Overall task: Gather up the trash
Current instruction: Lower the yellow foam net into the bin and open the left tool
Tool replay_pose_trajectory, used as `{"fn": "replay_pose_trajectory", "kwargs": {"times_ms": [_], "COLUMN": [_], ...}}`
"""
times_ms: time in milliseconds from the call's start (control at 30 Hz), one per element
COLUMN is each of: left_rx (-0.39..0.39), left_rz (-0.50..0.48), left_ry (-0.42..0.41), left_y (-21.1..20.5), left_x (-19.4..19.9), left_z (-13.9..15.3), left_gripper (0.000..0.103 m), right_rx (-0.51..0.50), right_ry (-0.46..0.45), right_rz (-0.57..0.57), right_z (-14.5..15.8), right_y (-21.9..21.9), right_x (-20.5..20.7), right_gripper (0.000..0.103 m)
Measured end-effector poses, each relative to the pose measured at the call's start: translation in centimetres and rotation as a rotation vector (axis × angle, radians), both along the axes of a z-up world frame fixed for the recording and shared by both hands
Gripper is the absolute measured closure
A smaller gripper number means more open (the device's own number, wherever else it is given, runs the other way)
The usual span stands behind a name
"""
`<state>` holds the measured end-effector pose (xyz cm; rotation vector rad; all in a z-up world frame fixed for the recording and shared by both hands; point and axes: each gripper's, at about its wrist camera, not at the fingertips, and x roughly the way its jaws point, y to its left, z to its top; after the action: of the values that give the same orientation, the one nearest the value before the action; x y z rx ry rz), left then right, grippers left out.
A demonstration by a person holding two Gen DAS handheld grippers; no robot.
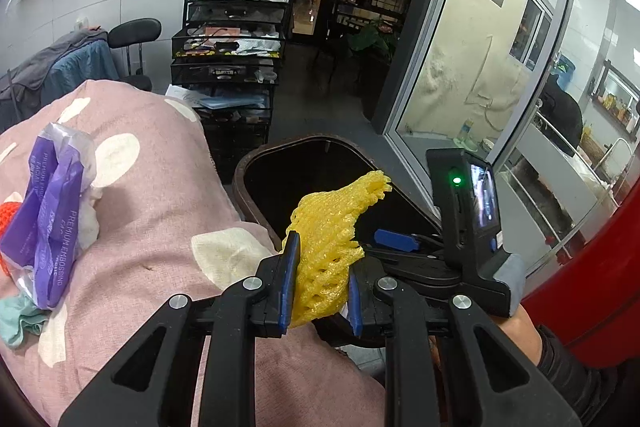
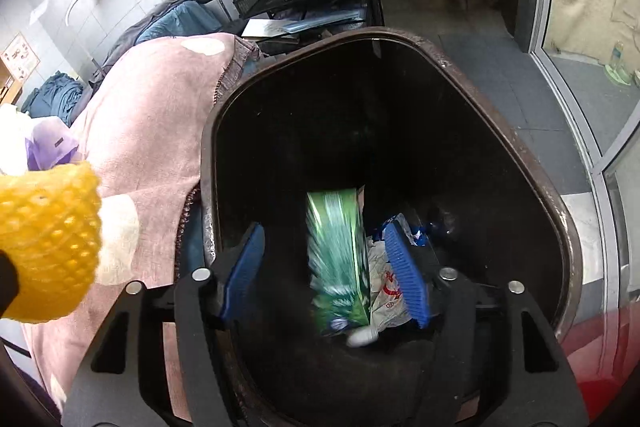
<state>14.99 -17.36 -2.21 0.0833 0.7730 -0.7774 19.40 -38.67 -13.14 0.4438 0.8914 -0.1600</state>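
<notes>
Two grippers work over one dark bin (image 2: 560,239), whose mouth fills the centre of the right wrist view. The right gripper (image 2: 326,263) stands with its blue pads well apart, pressing on nothing; a green carton (image 2: 338,259), blurred, lies between them without contact, apparently dropping onto the crumpled white wrapper (image 2: 384,295) at the bottom. The left gripper (image 1: 318,279) is closed narrowly on a yellow foam net (image 1: 328,239), whose free end reaches up toward the bin rim (image 1: 256,159) at centre frame. More trash remains at the left edge of the left wrist view: a purple wrapper (image 1: 48,227) with an orange scrap (image 1: 10,223) and pale green cloth (image 1: 20,319) on the pink spotted blanket (image 1: 152,187).

Risks, as judged from this arrangement:
- The net sits over the blanket edge rather than clearly over the bin mouth; released here, the light foam could fall outside or catch on the rim.
- The right gripper's body (image 1: 472,227) lies just beside the net at lower right; crowding both tools over one opening may cause a knock.
- The net may cling to a pad after release.
- The loose pile could slide off the sloping blanket.
</notes>
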Motion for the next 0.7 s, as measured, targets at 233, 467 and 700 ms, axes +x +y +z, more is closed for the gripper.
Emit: {"fn": "replay_pose_trajectory", "kwargs": {"times_ms": [233,467,700], "left_rx": [-0.009,0.009,0.062], "left_rz": [-0.014,-0.05,-0.081], "left_ry": [0.014,0.056,0.094], "left_y": [-1.4,-4.0,-6.4], "left_x": [0.4,0.9,1.7], "left_z": [0.3,-0.4,-1.7], "left_gripper": [0.082,0.082,0.082], "right_rx": [-0.042,-0.102,-0.098], "right_ry": [-0.106,-0.213,-0.258], "right_rz": [-0.092,-0.282,-0.367], "right_z": [3.0,6.4,7.8], "right_y": [-1.3,-4.2,-6.9], "right_x": [-2.5,-5.8,-7.5], "right_gripper": [0.036,0.025,0.022]}}
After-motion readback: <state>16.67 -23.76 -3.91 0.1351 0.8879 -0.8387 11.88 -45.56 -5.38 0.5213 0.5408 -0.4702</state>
